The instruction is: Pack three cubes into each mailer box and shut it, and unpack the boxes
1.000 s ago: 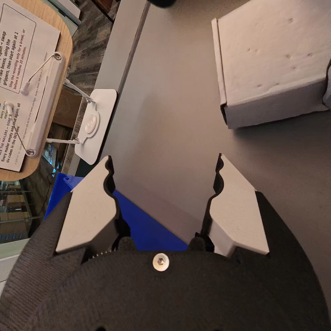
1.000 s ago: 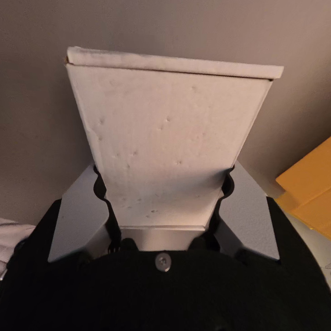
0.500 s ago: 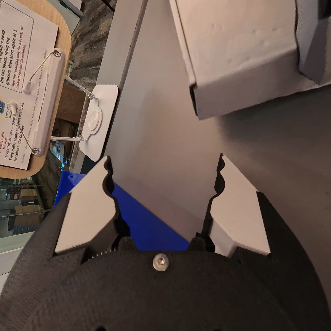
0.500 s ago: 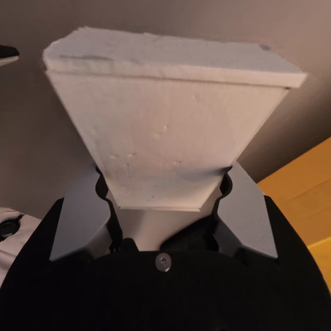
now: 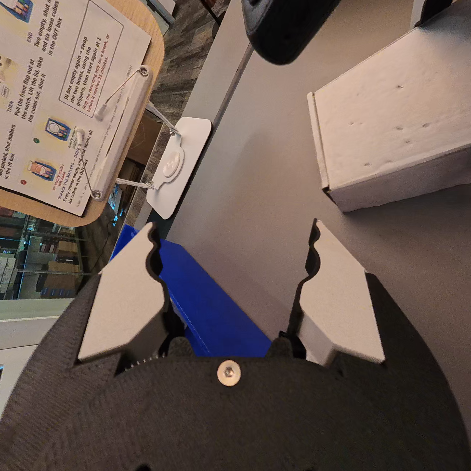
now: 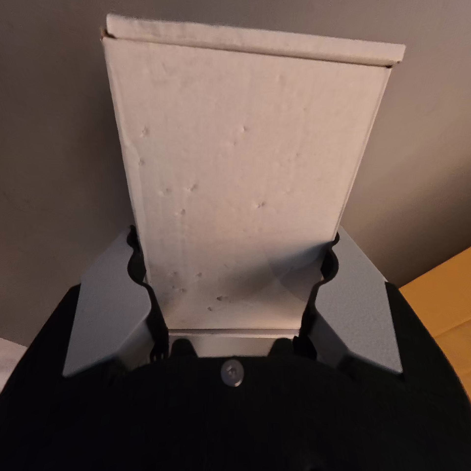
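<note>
Grey and bare, the bench (image 5: 254,178) carries a closed white mailer box (image 6: 242,165), whose lid is dimpled with small dents. In the right wrist view the right hand-held gripper (image 6: 233,238) straddles the near end of that box, one finger along each side wall, gripping it; whether the box rests on the bench or is a little off it I cannot tell. The left hand-held gripper (image 5: 233,229) hangs with its fingers spread wide and nothing between them, above the bench edge and a blue bin (image 5: 211,300); the box lies well off to its right. A yellow-orange flat object (image 6: 438,300) shows at the right edge, and a stand with a printed sheet (image 5: 63,102) sits beyond the bench.

The step seems to be placing or steadying the closed box. To do it well, keep the squeeze light, since cardboard walls buckle, and hold the box level so any cubes inside do not shift. If it is to be opened, the free gripper should come to the front flap while the right one pins the body down.
</note>
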Available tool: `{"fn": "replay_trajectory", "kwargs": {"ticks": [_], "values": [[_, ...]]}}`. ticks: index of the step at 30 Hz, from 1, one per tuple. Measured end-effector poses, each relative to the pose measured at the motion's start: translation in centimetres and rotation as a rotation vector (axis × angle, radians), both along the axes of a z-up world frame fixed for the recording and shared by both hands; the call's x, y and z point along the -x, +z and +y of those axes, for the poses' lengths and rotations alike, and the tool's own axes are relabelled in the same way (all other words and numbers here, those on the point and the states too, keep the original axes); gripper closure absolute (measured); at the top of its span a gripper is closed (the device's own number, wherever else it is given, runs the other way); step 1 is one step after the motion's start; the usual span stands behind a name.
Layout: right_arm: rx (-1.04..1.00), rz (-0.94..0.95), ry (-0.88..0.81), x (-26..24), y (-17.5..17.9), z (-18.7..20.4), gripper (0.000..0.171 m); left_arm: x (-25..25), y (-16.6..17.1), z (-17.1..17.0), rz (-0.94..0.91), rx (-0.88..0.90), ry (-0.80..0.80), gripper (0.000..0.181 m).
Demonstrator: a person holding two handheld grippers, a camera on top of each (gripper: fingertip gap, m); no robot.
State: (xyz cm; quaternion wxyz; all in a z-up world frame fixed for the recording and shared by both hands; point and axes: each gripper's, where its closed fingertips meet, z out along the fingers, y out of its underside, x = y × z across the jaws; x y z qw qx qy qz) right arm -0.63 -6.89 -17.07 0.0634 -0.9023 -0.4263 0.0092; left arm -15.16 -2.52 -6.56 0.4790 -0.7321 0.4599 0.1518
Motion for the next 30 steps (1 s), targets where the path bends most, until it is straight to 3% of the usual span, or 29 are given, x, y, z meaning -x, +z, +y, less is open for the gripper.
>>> {"fn": "replay_trajectory", "kwargs": {"ticks": [11,17,24,27,30], "values": [[-0.052,-0.058,0.047,-1.3,3.1,0.2,0.037,0.1,0.1,0.0,-0.009,0.001,0.008,0.066],[-0.083,-0.04,0.046,-3.5,9.2,2.0,0.038,0.0,0.3,-0.1,-0.036,0.007,0.002,0.066],[-0.108,-0.046,-0.061,-14.6,18.3,8.8,0.039,-1.1,-0.2,-0.6,-0.037,0.026,-0.024,0.066],[-0.08,-0.081,-0.067,-19.8,18.5,10.7,0.039,-2.2,-0.8,-0.9,-0.043,0.05,-0.052,0.065],[-0.03,-0.112,-0.053,-23.6,16.5,12.1,0.039,-3.4,-1.9,-1.2,-0.067,0.094,-0.084,0.066]]}}
